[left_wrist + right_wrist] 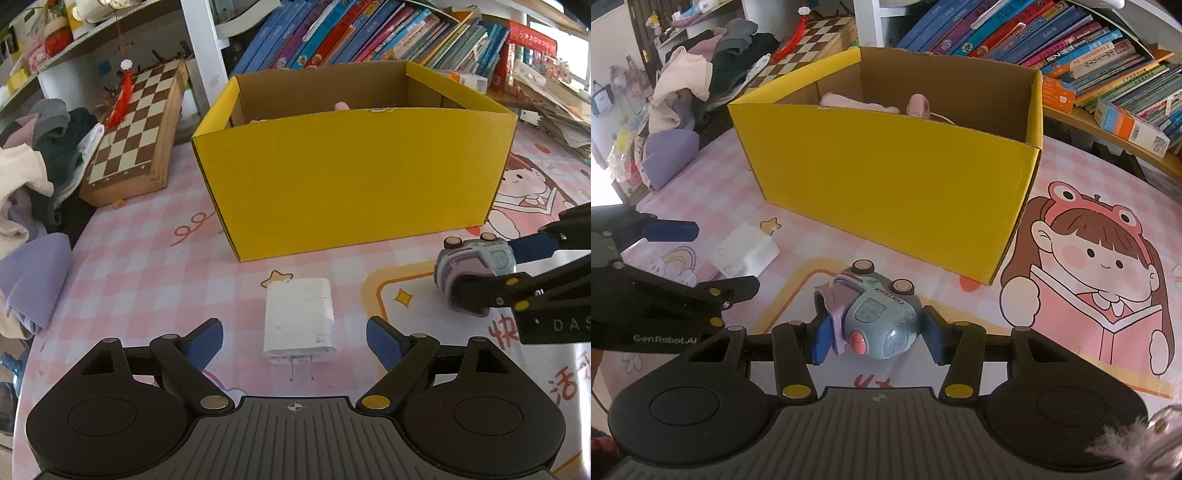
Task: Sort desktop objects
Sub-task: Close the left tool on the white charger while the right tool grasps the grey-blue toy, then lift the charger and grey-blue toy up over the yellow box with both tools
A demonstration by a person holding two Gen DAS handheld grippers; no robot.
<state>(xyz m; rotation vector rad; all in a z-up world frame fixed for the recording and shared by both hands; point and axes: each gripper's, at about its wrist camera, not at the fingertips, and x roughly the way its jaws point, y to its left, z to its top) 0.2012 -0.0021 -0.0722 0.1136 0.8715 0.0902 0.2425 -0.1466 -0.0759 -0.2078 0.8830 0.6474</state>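
Closest to the left gripper (pixel 294 338), whose jaws gape wide and empty, lies the white charger (pixel 299 319) on the table's (pixel 147 258) near middle, prongs toward the camera, long axis running toward the yellow box (pixel 351 184). Rightward, the right gripper (pixel 878 341) pinches the toy truck (pixel 875 319) on its side; lifting it into the box seems next.

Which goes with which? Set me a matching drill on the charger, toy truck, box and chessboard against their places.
1 charger
2 toy truck
3 box
4 chessboard

a leaning left of the box
b gripped in the right claw
c flat on the mat between the open left claw's fingers
d behind the charger, pink items inside

Pairs: 1-c, 2-b, 3-d, 4-a
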